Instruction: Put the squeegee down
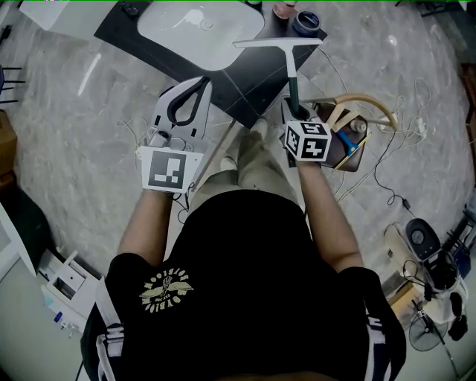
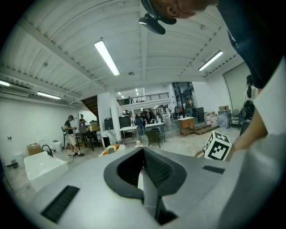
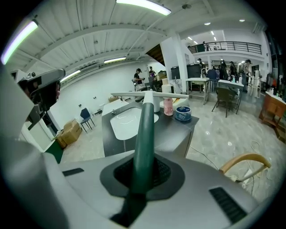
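The squeegee has a dark green handle (image 1: 292,74) and a white blade (image 1: 277,43). My right gripper (image 1: 292,106) is shut on the handle's lower end and holds it out over the corner of the dark counter (image 1: 253,83). In the right gripper view the handle (image 3: 144,134) runs up from between the jaws (image 3: 144,169) to the blade (image 3: 149,95), above the counter (image 3: 174,132). My left gripper (image 1: 199,83) hovers to the left near the counter's edge, its jaws together and nothing in them; in the left gripper view (image 2: 144,156) the pads meet.
A white sink (image 1: 197,30) is set in the counter. A blue tape roll (image 1: 306,21) and a pink cup (image 1: 283,10) stand at its far corner. A curved wooden piece (image 1: 364,100), cables and gear lie on the floor at right.
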`<control>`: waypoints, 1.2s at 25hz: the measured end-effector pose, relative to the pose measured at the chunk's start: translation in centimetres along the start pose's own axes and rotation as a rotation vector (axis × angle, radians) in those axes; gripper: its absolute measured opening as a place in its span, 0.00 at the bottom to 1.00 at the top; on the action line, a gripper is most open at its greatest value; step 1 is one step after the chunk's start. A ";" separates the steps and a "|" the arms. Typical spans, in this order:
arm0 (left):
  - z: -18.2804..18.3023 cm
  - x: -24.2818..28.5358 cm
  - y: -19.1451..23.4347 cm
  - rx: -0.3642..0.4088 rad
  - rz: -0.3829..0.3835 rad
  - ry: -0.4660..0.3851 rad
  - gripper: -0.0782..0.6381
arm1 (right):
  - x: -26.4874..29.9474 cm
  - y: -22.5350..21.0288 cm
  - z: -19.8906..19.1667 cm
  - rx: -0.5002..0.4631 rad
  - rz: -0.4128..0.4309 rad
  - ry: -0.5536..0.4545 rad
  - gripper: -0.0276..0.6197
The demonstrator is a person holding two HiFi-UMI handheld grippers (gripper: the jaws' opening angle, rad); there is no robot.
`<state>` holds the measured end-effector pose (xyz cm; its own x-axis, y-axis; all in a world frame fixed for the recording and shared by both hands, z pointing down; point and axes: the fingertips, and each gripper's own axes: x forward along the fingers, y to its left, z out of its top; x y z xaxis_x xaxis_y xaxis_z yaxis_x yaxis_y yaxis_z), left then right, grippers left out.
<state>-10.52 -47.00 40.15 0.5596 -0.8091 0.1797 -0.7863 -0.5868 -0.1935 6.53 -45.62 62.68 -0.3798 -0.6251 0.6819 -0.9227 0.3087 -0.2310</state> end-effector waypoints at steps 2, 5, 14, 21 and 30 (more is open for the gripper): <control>-0.3 0.2 -0.3 0.003 -0.009 0.005 0.14 | 0.7 -0.3 -0.5 0.008 -0.008 0.015 0.10; -0.6 0.0 -0.6 -0.004 -0.017 0.009 0.14 | 1.8 -0.6 -1.7 0.037 -0.020 0.044 0.10; -2.4 0.4 0.3 -0.041 0.004 0.047 0.14 | 7.4 -2.7 -3.7 0.114 -0.050 0.115 0.10; -2.6 0.3 -0.1 -0.047 0.002 0.063 0.14 | 9.4 -3.5 -3.2 0.211 -0.091 0.151 0.10; -2.5 0.8 0.3 -0.049 0.014 0.067 0.14 | 12.6 -2.2 -2.5 0.321 -0.046 0.176 0.11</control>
<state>-11.01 -47.71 42.66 0.5310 -0.8122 0.2416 -0.8067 -0.5718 -0.1494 3.97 -52.38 73.56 -0.3457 -0.4920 0.7990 -0.9230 0.0250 -0.3840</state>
